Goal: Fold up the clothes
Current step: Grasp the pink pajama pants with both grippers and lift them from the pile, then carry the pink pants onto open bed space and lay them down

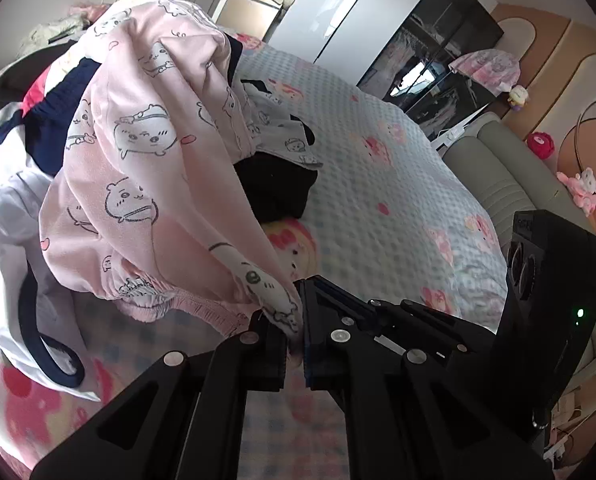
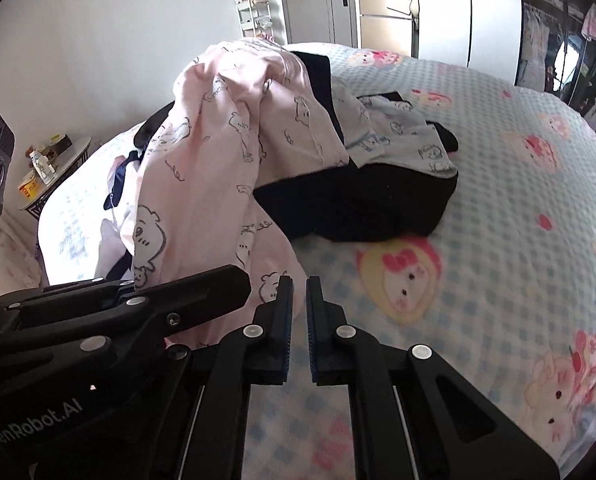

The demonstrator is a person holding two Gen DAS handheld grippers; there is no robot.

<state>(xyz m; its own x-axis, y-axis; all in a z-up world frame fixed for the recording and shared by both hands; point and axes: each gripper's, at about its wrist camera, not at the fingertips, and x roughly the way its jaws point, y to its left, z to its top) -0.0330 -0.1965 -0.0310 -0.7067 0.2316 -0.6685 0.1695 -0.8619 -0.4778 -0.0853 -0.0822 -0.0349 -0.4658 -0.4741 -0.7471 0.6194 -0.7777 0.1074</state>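
A pink pyjama garment (image 1: 138,160) printed with cartoon animals hangs lifted off a pile of clothes on the bed. My left gripper (image 1: 296,308) is shut on its gathered waistband edge, and the cloth bunches between the pads. In the right wrist view the same pink garment (image 2: 210,160) drapes down to the left gripper (image 2: 218,284) at the left. My right gripper (image 2: 298,292) is shut just right of that edge, and I see no cloth between its pads. A black garment (image 2: 357,208) and a pale blue printed one (image 2: 397,136) lie behind.
The bed cover (image 1: 397,200) is pale blue check with pink cartoon figures. A white garment with navy trim (image 1: 10,220) lies at the left. A padded headboard (image 1: 497,168) and a dark glass wardrobe (image 1: 437,60) stand at the right. A side table (image 2: 54,160) holds cups.
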